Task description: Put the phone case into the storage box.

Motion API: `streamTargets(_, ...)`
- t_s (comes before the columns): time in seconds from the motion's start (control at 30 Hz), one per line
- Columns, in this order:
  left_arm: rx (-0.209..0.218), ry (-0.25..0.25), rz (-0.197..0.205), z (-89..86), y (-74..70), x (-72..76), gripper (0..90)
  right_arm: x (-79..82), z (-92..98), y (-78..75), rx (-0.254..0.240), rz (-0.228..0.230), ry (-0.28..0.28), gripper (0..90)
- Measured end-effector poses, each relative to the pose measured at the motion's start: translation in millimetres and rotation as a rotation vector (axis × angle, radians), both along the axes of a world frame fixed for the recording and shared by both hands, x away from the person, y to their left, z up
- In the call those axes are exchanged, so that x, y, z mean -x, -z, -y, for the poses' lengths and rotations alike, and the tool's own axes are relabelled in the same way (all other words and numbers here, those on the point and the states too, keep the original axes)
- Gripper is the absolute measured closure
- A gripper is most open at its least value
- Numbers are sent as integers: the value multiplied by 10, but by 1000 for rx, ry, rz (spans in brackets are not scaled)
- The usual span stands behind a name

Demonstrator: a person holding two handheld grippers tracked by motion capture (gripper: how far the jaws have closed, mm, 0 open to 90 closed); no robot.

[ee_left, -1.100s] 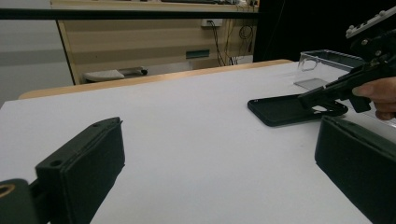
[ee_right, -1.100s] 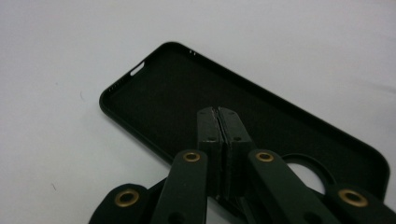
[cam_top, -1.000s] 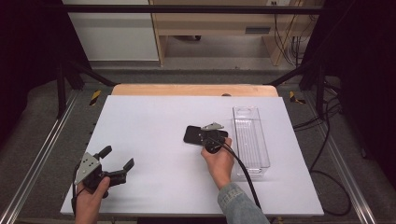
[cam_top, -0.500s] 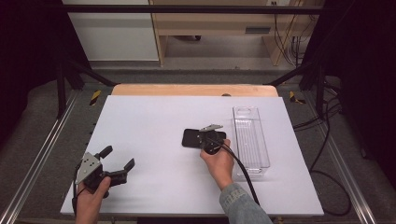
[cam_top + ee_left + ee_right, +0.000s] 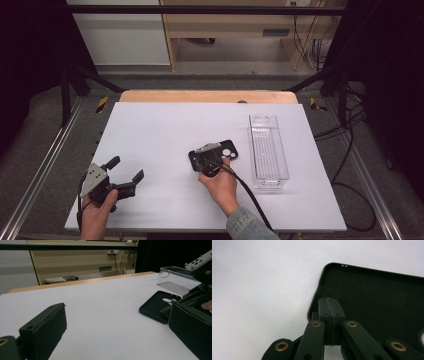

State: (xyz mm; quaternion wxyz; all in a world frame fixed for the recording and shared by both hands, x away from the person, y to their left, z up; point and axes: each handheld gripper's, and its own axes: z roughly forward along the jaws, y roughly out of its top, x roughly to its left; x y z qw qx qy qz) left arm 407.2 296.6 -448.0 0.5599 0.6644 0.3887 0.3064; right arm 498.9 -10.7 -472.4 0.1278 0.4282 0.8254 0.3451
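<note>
The right gripper (image 5: 206,159), held in the person's right hand (image 5: 220,186) near the middle of the white table top (image 5: 165,130), has its two black jaws pressed flat together w/ no gap, as the right gripper view (image 5: 329,305) shows; nothing visible is pinched between the pads. Its tip rests on or just over the inside face of the black soft plastic phone case (image 5: 215,154), near one end edge. Whether the pads actually press on the case surface can't be told. The case (image 5: 377,300) lies flat, open side up, w/ the camera cut-out end pointing away toward the right side of the table; in the left gripper view the case (image 5: 157,305) sits just in front of the right gripper. Just right of the case, apart from it, stands a clear plastic rectangular tray (image 5: 268,150), long side running away from the person. The left gripper (image 5: 122,172), in the left hand (image 5: 97,212), sits near the table's front left corner, well apart from the case, jaws spread wide and holding nothing; the left gripper view shows bare table between them.
</note>
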Motion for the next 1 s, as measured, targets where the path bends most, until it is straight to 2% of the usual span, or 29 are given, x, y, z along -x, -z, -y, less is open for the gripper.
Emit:
streamTargets(0.37, 1, -3, 1, -2, -2, -1, 16, 158, -230, -4, -38, -56, -57, 900)
streamTargets(0.6, 6, -18, 5, -25, -12, 4, 16, 197, -540, 5, -55, -61, -110, 900)
streamTargets(0.63, 6, -18, 5, -25, -12, 4, 17, 197, -540, 5, -55, -61, -110, 900)
streamTargets(0.67, 3, -46, 9, -51, -18, 7, 18, 180, -636, 3, -57, -69, -110, 900)
streamTargets(0.77, 14, -120, 17, -126, -32, 18, 19, 135, -763, 8, -70, -72, -105, 900)
streamTargets(0.87, 49, -190, 23, -230, -37, 29, 20, 85, -896, 14, -78, -70, -95, 900)
streamTargets(0.9, 49, -190, 23, -230, -37, 29, 20, 69, -941, 13, -82, -75, -91, 900)
streamTargets(0.93, 59, -231, 31, -289, -42, 40, 22, 50, -986, 12, -78, -70, -94, 900)
streamTargets(1.0, 74, -254, 34, -333, -44, 48, 22, 17, -1069, 14, -83, -70, -88, 900)
